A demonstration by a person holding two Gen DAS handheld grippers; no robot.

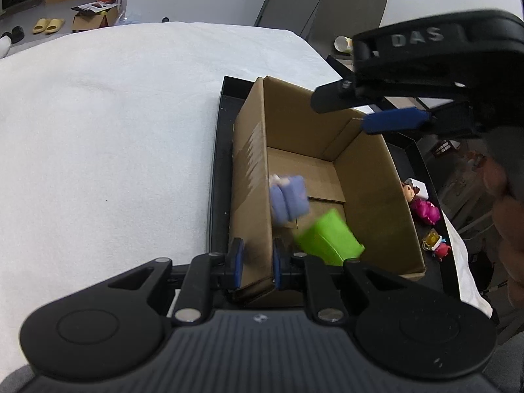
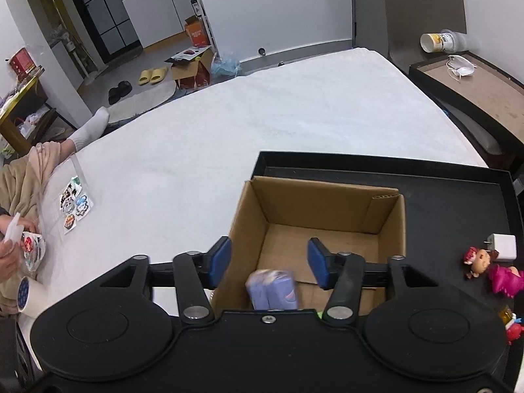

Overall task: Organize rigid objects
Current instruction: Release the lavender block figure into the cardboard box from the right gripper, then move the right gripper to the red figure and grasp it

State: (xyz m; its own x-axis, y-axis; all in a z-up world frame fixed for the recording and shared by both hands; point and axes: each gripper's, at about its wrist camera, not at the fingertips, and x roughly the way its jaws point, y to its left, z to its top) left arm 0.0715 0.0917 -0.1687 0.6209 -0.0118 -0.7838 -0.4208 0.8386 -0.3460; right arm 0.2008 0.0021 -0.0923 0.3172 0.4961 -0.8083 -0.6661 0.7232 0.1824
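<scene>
A white cloth [image 1: 108, 124] covers the desk on the left. To its right lies a black tray [image 1: 216, 170], and in the tray stands an open cardboard box [image 1: 370, 177]. The left gripper [image 1: 257, 263] is clamped on the box's left wall, one blue pad on the outside and one on the inside. Inside the box, a blurred lilac block [image 1: 290, 201] is near the left wall, and a green block [image 1: 329, 237] sits just to its right, tilted. The right gripper [image 2: 268, 263] hangs above the box with its fingers spread wide and nothing between them; the lilac block is below the gap, over the box floor. Whether that block rests on the floor or is in the air cannot be told because of the blur. Further right, outside the box on the tray, lie a doll [image 1: 421, 203] in a pink dress, a white plug [image 2: 502, 247] beside it, and a small red figure [image 1: 437, 244] nearer the front.
</scene>
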